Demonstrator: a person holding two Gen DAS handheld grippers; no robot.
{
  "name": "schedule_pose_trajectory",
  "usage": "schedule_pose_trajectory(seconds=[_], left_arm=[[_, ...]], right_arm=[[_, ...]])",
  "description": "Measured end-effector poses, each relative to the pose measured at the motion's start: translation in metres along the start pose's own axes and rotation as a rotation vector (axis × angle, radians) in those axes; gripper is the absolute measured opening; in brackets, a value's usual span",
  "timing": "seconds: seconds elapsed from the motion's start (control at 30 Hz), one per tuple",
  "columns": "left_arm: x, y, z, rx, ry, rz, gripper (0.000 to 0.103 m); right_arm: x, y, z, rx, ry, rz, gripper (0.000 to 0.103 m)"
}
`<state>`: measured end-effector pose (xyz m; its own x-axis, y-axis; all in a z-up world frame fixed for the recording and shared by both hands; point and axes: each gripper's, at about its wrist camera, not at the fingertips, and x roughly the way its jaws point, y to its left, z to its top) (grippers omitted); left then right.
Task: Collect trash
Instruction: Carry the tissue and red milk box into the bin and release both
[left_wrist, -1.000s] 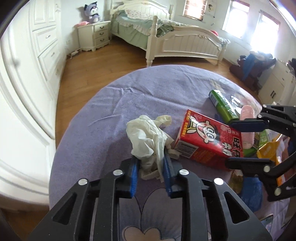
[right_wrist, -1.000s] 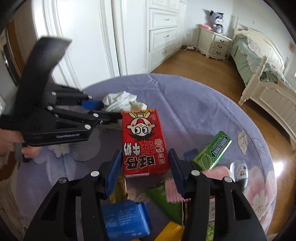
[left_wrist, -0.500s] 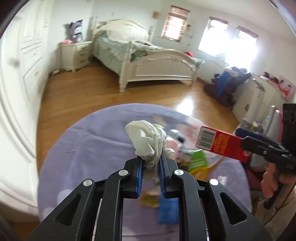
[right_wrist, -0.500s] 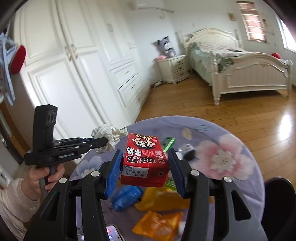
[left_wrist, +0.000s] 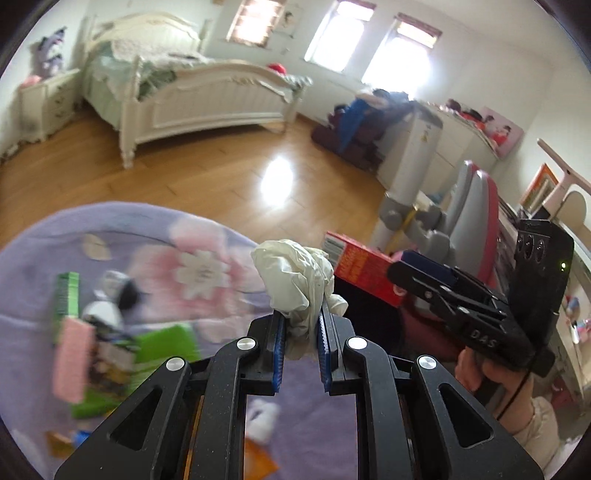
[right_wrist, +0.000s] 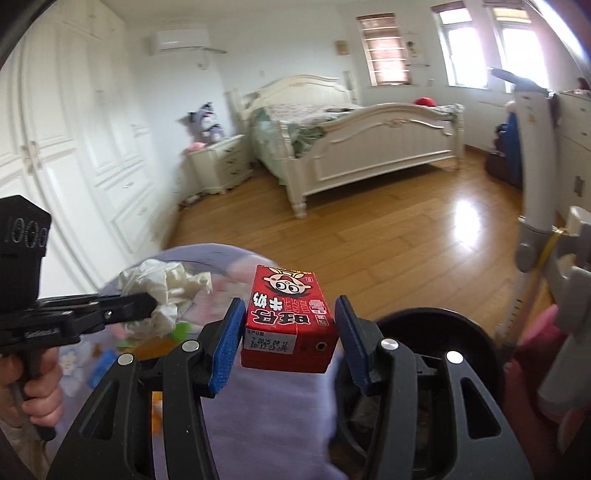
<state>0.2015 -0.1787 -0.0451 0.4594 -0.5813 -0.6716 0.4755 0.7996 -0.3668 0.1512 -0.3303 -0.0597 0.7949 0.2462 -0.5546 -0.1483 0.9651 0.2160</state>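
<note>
Tissue (left_wrist: 295, 280) clamped in left hand-held gripper (left_wrist: 300, 354); right hand-held gripper (right_wrist: 288, 343) grips red carton (right_wrist: 290, 321); table litter blurred.

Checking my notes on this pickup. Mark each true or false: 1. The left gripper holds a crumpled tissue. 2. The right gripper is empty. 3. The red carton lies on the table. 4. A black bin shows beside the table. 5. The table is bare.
1. True: the left gripper is shut on the tissue.
2. False: the right gripper clamps the red carton.
3. False: the carton is held up in the air.
4. True: the bin is right of the table.
5. False: wrappers lie on it.
</note>
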Motion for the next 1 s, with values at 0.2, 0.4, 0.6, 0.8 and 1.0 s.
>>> schedule_pose_trajectory(seconds=[0.2, 0.4, 0.6, 0.8, 1.0], left_arm=[[0.067, -0.031, 0.006, 0.012, 0.088, -0.08, 0.016], [0.107, -0.056, 0.008, 0.046, 0.144, -0.095, 0.016], [0.131, -0.07, 0.006, 0.065, 0.178, -0.094, 0.016], [0.147, -0.08, 0.004, 0.083, 0.195, -0.088, 0.016], [0.154, -0.087, 0.008, 0.101, 0.173, -0.052, 0.06]], right_arm=[[0.016, -0.049, -0.015, 0.061, 0.035, -0.116, 0.05], [0.019, -0.082, -0.033, 0.112, 0.064, -0.164, 0.05], [0.024, -0.109, -0.044, 0.152, 0.079, -0.181, 0.05], [0.019, -0.121, -0.051, 0.175, 0.087, -0.195, 0.05], [0.016, -0.13, -0.053, 0.188, 0.089, -0.245, 0.057]])
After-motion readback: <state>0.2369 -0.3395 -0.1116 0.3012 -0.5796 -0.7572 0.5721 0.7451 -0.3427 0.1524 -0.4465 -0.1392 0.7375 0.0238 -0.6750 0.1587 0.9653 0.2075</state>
